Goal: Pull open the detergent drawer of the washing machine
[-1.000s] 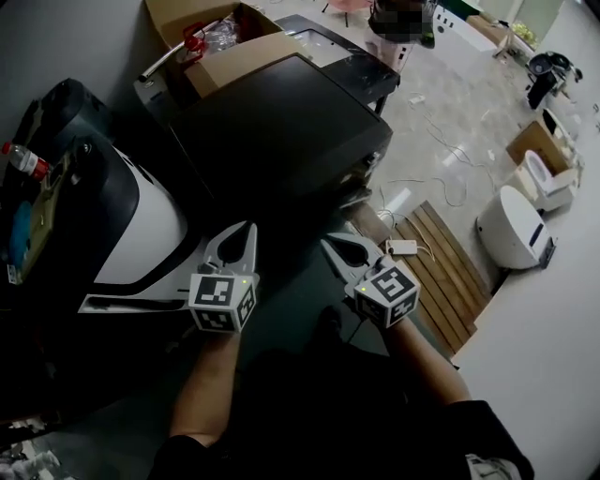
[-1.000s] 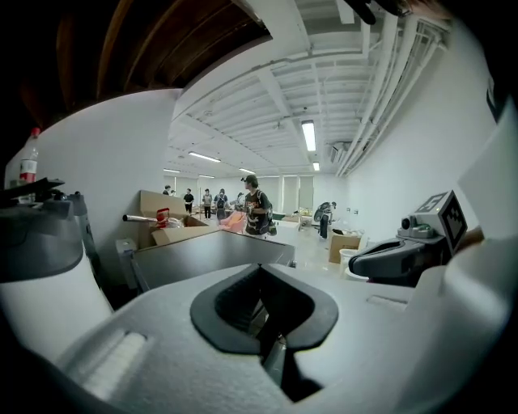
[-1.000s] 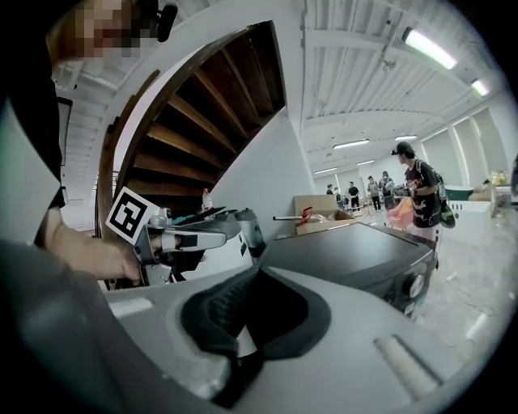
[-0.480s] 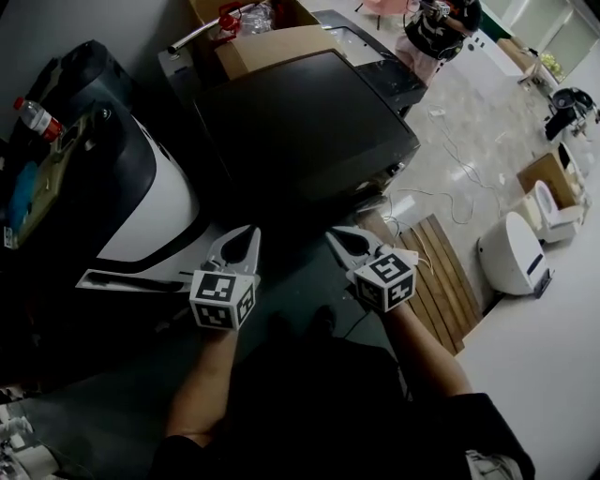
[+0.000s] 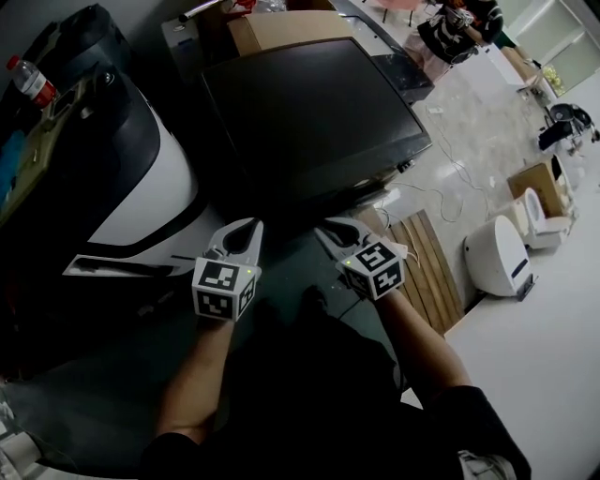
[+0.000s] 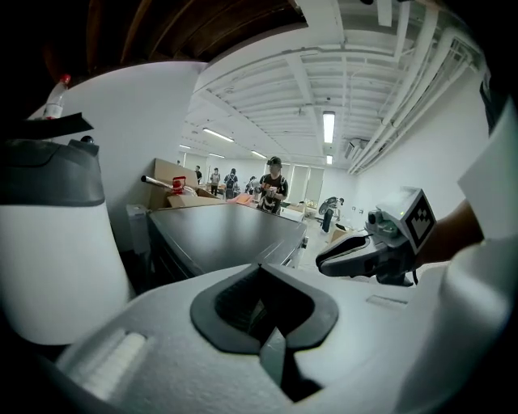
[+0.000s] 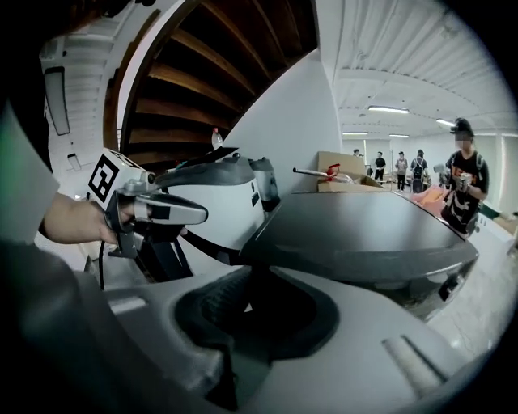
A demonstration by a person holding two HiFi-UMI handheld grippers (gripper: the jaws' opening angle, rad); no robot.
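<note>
Left gripper [image 5: 248,227] sits nearest, low centre-left, with its jaws together and nothing in them. Right gripper [image 5: 324,228] is just beside it on the right. Its jaws have just been opening, now a narrow gap, nothing between them. Both point at the washing machine [image 5: 309,112] and neither touches it. The machine is the dark flat-topped box just beyond the tips, centre. Its detergent drawer can't be picked out in any view. Slatted wooden board [image 5: 427,267] lies on the floor, near right. White-and-black rounded unit [image 5: 159,197] stands left of the machine. Cardboard box [image 5: 281,30] sits behind it. People [image 5: 459,23] stand far right.
</note>
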